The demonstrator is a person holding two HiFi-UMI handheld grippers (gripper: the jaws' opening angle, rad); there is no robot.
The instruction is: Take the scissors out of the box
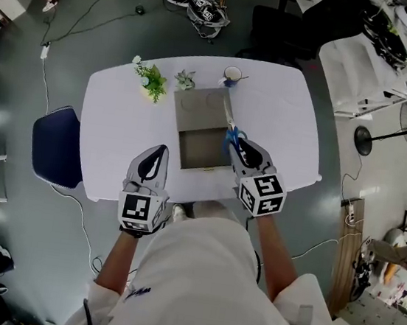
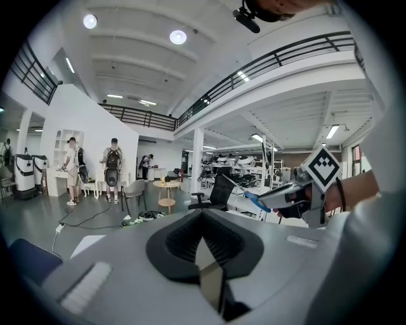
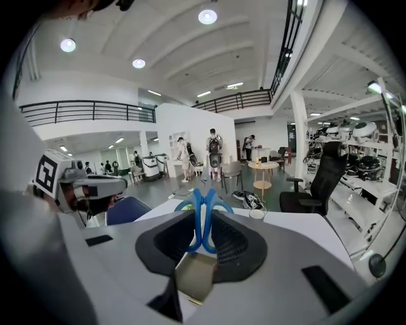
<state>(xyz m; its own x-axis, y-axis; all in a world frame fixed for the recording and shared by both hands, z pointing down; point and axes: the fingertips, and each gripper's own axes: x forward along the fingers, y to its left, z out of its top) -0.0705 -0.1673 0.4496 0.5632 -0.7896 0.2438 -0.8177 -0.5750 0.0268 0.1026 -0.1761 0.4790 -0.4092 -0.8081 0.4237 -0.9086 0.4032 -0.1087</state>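
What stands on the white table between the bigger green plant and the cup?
A smaller greyish plant stands between the bigger green plant and the cup, as the head view shows.

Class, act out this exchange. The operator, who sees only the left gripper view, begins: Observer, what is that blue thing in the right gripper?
Observer: Scissors. The right gripper is shut on their blue handles.
Operator: Where is the box?
Observer: The box lies open on the white table, in front of the person.
Operator: Anything beyond it?
Observer: A mug stands at the table's far edge.
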